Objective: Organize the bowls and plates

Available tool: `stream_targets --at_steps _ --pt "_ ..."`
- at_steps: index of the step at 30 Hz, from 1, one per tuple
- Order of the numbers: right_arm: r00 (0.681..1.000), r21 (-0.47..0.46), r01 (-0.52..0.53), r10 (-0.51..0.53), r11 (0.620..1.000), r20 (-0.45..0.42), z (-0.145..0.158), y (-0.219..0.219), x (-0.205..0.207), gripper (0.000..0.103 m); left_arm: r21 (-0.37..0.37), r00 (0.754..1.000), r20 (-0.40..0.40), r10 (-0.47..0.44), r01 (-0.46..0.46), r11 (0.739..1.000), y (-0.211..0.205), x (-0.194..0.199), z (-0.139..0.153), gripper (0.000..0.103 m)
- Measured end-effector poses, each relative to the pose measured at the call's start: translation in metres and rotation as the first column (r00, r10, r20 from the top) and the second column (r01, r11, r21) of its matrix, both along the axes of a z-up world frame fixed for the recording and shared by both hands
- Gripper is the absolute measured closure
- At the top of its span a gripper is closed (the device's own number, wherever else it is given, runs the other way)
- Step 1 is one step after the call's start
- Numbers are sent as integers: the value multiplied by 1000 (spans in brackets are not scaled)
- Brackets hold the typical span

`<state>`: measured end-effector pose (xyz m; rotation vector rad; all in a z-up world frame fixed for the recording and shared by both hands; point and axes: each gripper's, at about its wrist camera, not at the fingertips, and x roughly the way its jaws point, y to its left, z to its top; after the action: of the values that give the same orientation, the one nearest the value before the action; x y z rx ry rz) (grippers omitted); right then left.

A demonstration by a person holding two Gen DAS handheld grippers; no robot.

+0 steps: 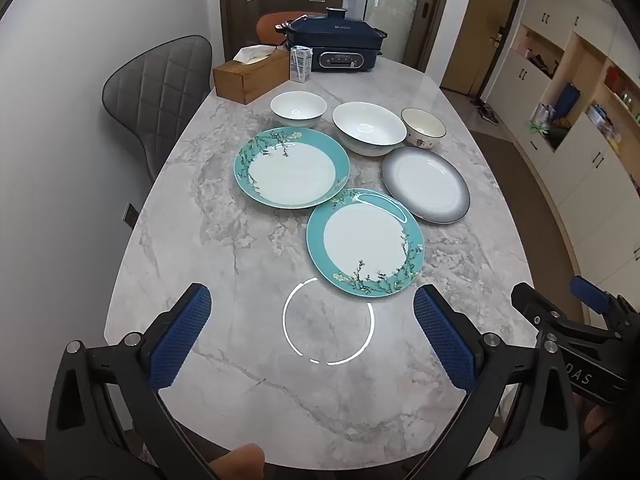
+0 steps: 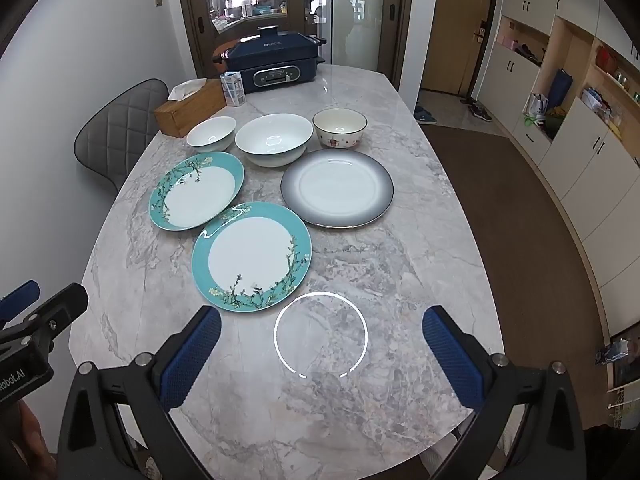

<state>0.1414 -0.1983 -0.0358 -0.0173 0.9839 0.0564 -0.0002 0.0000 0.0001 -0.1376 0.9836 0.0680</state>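
Note:
Three plates lie on the marble table (image 1: 224, 360): a near teal floral plate (image 1: 365, 242) (image 2: 251, 257), a far teal floral plate (image 1: 292, 167) (image 2: 197, 190), and a grey-rimmed plate (image 1: 425, 185) (image 2: 337, 187). Behind them stand a small white bowl (image 1: 298, 109) (image 2: 211, 133), a large white bowl (image 1: 369, 128) (image 2: 274, 139) and a dark-rimmed cream bowl (image 1: 423, 128) (image 2: 340, 128). My left gripper (image 1: 312, 328) is open and empty above the near table edge, short of the near teal plate. My right gripper (image 2: 321, 344) is open and empty, to the right of it.
A wooden tissue box (image 1: 250, 76), a small carton (image 1: 300, 64) and a dark blue electric cooker (image 1: 334, 44) stand at the table's far end. A grey chair (image 1: 160, 92) is at the left. Cabinets (image 2: 580, 128) line the right wall.

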Motion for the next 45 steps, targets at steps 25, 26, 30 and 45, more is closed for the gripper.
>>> stream_targets --at_steps 25,26,30,45 --pt "1000 -5 0 0 1000 -2 -2 0 0 0 7 1000 -8 -2 2 1000 4 -2 -5 1" --pt "1000 -5 1 -1 1000 -2 -2 0 0 0 8 1000 -8 -2 2 1000 4 -2 -5 1" --pt "1000 -5 0 0 1000 -2 -2 0 0 0 6 1000 -9 -3 3 1000 4 -2 -5 1" --pt "1000 -5 -1 1 1000 -3 -3 0 0 0 6 1000 -11 -2 2 1000 3 -2 -7 1"
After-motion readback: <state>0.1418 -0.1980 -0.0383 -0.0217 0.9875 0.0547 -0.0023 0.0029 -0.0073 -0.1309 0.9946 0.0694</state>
